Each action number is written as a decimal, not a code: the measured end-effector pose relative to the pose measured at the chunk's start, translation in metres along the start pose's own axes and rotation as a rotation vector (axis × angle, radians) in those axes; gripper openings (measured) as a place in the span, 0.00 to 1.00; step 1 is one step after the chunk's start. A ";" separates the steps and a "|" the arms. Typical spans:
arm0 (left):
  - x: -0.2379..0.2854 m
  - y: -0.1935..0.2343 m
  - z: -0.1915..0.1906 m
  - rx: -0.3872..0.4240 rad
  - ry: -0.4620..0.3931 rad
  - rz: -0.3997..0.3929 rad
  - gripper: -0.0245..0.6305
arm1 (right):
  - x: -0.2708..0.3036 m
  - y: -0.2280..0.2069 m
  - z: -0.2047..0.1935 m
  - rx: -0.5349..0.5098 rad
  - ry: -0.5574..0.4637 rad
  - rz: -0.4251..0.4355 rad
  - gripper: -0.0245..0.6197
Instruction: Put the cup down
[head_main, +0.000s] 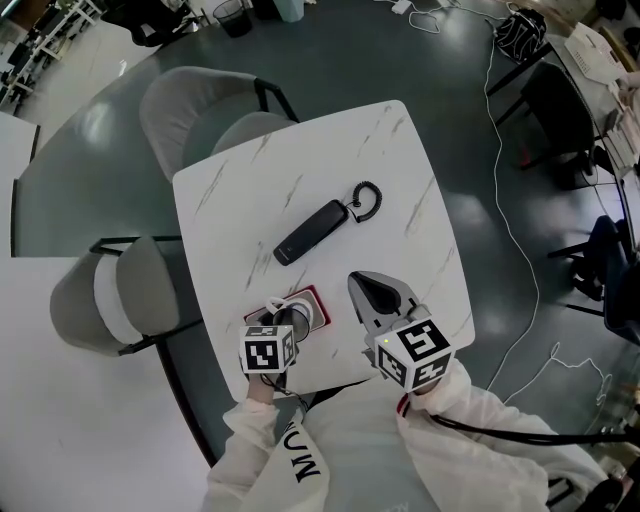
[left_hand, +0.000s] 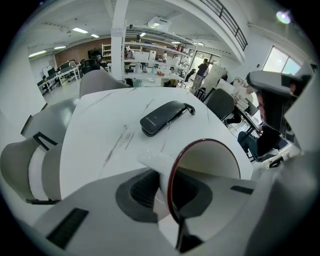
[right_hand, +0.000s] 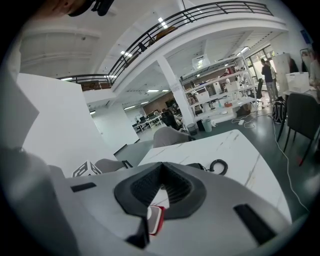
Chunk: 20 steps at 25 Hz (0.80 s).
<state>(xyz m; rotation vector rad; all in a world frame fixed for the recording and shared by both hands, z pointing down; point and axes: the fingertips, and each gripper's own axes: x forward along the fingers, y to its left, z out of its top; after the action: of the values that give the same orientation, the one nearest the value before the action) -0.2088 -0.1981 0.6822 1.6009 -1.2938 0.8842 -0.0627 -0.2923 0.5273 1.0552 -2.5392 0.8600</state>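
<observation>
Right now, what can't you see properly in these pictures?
- Head view: the left tool covers the white cup with a dark red rim, hiding whether it touches the red square mat.
- Right gripper view: a red-edged white piece shows only through the shut right tool; unidentifiable.
- Left gripper view: print on the black handset with a curly cord is too small.

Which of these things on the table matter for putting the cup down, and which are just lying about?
In the job: cup, held in the left gripper; red-edged mat beneath it, probably its landing spot.
Just lying about: black handset with coiled cord; right gripper, shut and empty; grey chairs.
</observation>
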 end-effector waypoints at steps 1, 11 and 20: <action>0.003 0.000 -0.002 0.000 0.016 0.001 0.10 | 0.001 -0.002 0.000 0.005 -0.001 -0.003 0.05; 0.018 0.000 -0.008 0.003 0.102 -0.001 0.10 | 0.006 -0.009 0.000 0.026 0.008 -0.012 0.05; 0.024 0.002 -0.015 -0.001 0.132 0.010 0.10 | 0.006 -0.015 -0.002 0.035 0.004 -0.034 0.05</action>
<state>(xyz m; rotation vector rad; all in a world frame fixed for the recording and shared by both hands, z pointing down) -0.2057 -0.1933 0.7099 1.5101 -1.2107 0.9783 -0.0562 -0.3025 0.5372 1.1025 -2.5047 0.9001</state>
